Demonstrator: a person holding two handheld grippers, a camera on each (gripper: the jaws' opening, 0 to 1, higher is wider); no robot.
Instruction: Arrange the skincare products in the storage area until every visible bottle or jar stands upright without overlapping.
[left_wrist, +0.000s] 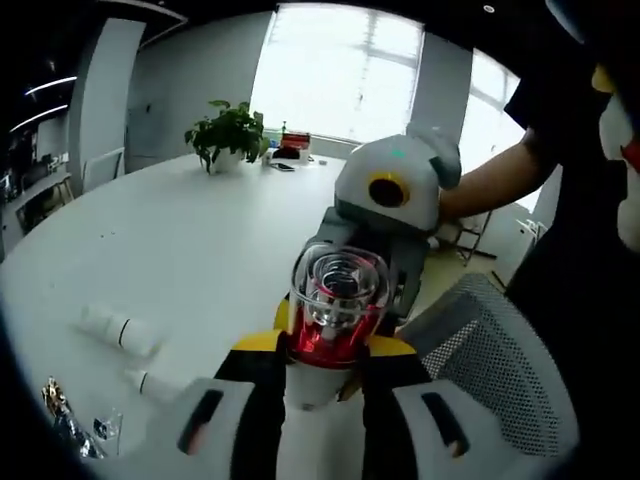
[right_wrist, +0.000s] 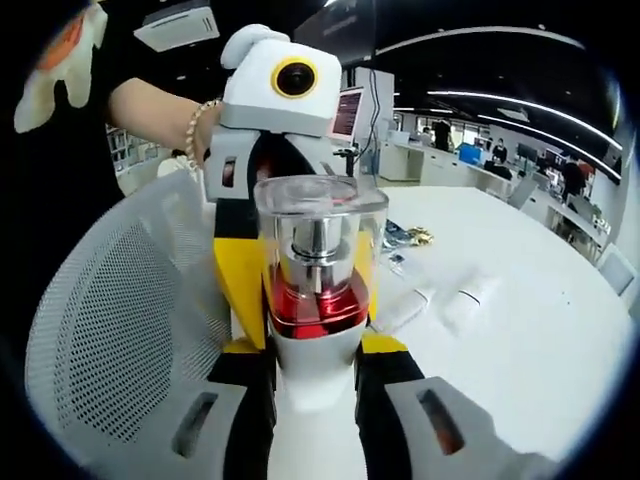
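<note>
Both grippers, left and right, clamp 1 bottle (clear cap, red band) above the table's near edge; 2 tubes lie left of it.

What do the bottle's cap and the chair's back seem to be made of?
The bottle has a cap that looks like clear, glossy hard plastic, perhaps acrylic: a silver pump and red collar show through it, and its edges catch light. The chair has a back that looks like white woven mesh: fine regular holes cover it.
</note>
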